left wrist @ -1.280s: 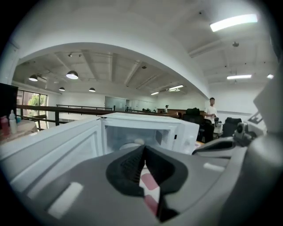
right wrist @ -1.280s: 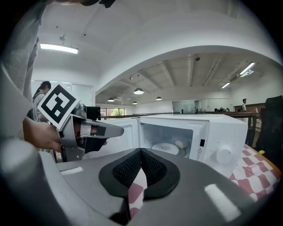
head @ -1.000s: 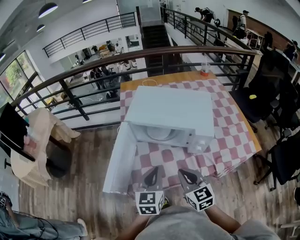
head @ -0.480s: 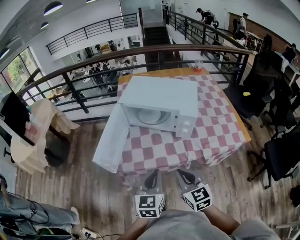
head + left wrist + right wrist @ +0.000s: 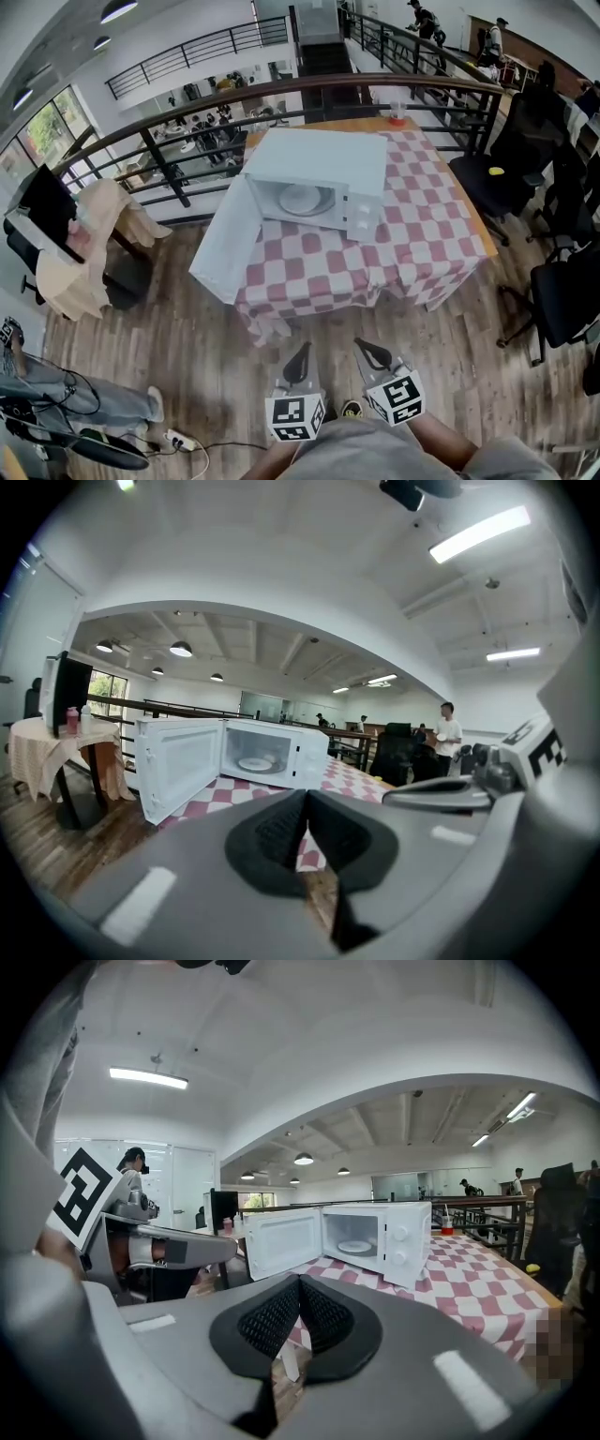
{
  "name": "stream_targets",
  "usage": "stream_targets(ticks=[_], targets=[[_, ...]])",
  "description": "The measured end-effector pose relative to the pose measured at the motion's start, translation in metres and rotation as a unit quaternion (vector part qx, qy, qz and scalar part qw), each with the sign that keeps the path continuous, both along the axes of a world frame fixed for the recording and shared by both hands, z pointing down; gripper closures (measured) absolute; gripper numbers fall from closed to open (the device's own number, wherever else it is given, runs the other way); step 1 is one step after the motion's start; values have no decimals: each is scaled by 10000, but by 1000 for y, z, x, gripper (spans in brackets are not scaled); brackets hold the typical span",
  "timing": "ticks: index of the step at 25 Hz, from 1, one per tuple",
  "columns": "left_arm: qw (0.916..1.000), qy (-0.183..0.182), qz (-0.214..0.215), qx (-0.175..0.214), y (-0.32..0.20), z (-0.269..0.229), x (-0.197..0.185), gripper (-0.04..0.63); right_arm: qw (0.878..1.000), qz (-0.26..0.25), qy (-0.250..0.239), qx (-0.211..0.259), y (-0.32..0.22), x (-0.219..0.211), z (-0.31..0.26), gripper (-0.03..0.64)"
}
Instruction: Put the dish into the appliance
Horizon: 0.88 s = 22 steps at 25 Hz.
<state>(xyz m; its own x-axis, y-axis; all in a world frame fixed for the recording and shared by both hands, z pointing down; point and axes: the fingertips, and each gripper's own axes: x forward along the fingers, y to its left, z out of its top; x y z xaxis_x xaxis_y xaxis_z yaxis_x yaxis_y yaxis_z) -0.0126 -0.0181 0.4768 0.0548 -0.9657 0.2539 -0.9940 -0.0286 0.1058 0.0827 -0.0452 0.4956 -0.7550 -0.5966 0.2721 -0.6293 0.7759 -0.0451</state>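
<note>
Head view with both gripper views. The microwave (image 5: 319, 178) stands on the checked tablecloth (image 5: 422, 234) near the table's far left corner. Its door (image 5: 223, 248) is swung fully open and overhangs the table's left edge. The dish (image 5: 302, 199), white and round, lies flat on the floor of the open cavity, and the cavity's front edge partly cuts it off in the head view. It shows more clearly in the left gripper view (image 5: 255, 763) and the right gripper view (image 5: 355, 1247). A cup (image 5: 397, 112) stands at the table's far edge, too small to make out its contents. The cloth hides the tabletop except for a bare strip along the far and right edges. The left gripper (image 5: 298, 361) and right gripper (image 5: 373, 353) hang over the wooden floor (image 5: 187, 375), well apart from the table's near edge. Each has its jaws pressed together with nothing between them, as its own view confirms (image 5: 307, 799) (image 5: 299, 1283). The marker cubes cover the hands, and the person's body is cut off at the bottom edge. Black chairs (image 5: 511, 178) beside the table's right edge are partly cropped.
</note>
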Motion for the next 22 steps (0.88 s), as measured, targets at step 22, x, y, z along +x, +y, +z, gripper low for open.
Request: stream_targets(ticks=[22], targets=[[10000,-69,35,-26,26,5,-1,584,9997,-198,99,66,29,-10,3,618]])
